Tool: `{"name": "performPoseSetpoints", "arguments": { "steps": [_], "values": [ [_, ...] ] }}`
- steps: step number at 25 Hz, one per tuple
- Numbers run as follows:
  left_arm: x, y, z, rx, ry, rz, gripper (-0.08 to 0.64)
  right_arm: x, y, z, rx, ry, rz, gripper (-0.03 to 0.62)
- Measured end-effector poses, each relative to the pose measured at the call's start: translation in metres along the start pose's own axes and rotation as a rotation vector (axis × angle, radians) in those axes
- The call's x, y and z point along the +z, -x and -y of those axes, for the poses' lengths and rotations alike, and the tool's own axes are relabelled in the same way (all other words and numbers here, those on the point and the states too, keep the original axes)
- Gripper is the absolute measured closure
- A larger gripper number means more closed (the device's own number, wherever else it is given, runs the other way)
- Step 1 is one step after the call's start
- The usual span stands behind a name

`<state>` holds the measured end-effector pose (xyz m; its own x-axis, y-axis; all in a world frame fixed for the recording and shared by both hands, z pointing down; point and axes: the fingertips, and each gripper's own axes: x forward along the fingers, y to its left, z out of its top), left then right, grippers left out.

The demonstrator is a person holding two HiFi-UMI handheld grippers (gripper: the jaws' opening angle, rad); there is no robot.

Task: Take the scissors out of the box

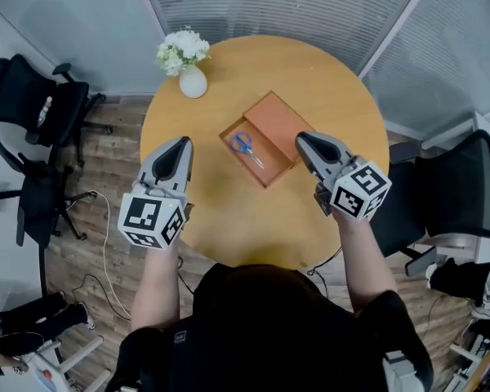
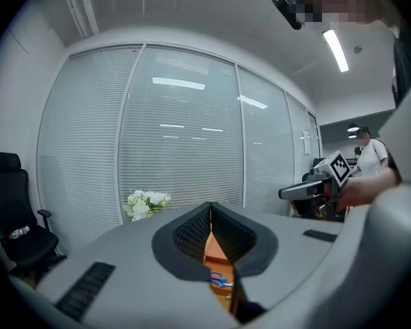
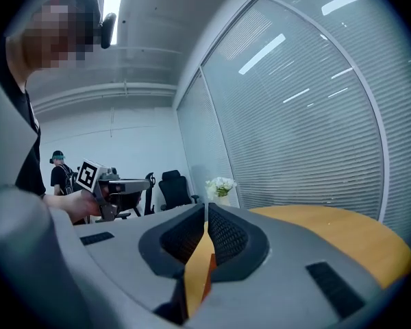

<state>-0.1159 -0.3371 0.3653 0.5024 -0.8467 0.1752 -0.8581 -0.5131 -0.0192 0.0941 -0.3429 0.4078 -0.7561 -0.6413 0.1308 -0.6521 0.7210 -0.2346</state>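
Left gripper (image 1: pixel 178 144): is hovering above the near left of the table (image 1: pixel 229 219), jaws clenched on nothing.
Right gripper (image 1: pixel 304 140): is hovering beside the right edge of the box (image 1: pixel 278 119), jaws clenched, empty.
Scissors (image 1: pixel 247 147): are lying inside the open box, mid-table, between the grippers.
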Motion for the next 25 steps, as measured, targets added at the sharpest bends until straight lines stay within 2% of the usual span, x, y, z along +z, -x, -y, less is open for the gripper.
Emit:
{"name": "performPoseSetpoints", "arguments": {
  "steps": [7,12,20,25],
  "values": [
    [-0.019,-0.017,-0.016,-0.047,0.051,-0.003,0.546,-0.025,-0.053,-0.009,0.038,-0.003,-0.154,0.552],
    [-0.026,-0.02,-0.028,-0.058,0.074,0.005,0.546,-0.049,-0.087,0.002,-0.02,0.043,-0.268,0.552],
    [-0.066,-0.021,-0.043,-0.083,0.133,-0.035,0.546,-0.139,-0.146,0.014,-0.012,0.107,-0.558,0.543],
    [-0.087,-0.018,-0.052,-0.112,0.172,-0.054,0.546,-0.188,-0.175,0.022,-0.016,0.115,-0.695,0.495]
  ]
}}
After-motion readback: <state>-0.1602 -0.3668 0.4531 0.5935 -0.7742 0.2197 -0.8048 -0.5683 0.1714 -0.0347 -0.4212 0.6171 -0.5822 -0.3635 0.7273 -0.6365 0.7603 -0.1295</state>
